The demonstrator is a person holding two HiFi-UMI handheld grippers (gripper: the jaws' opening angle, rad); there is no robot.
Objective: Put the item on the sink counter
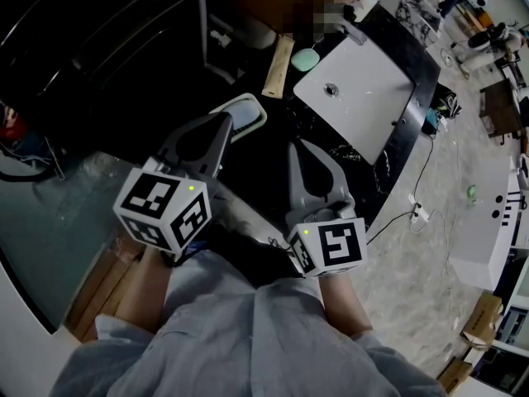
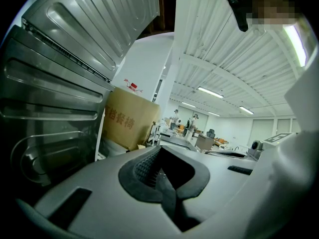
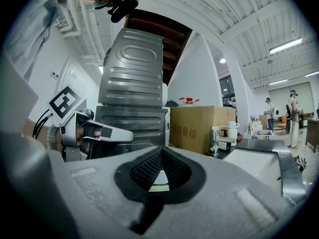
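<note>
Just past the closed, empty left tool (image 1: 225, 119) lies the oval dish (image 1: 250, 112); right tool (image 1: 296, 145) closed too.

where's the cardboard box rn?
Right gripper view, centre-right: the cardboard box stands just right of the metal appliance, left of the white sink.

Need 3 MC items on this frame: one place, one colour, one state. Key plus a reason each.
1. In the head view, the sink basin lies:
A) upper right of the frame
B) lower left
C) bottom centre

2. Basin colour:
A) red
B) white
C) green

3. The right gripper is:
A) wide open
B) shut on a cup
C) shut, empty

Key: 1 A, it is set in the black counter at upper right. 2 B, it is plain white around its drain. 3 C, the jaws meet with nothing between them.
</note>
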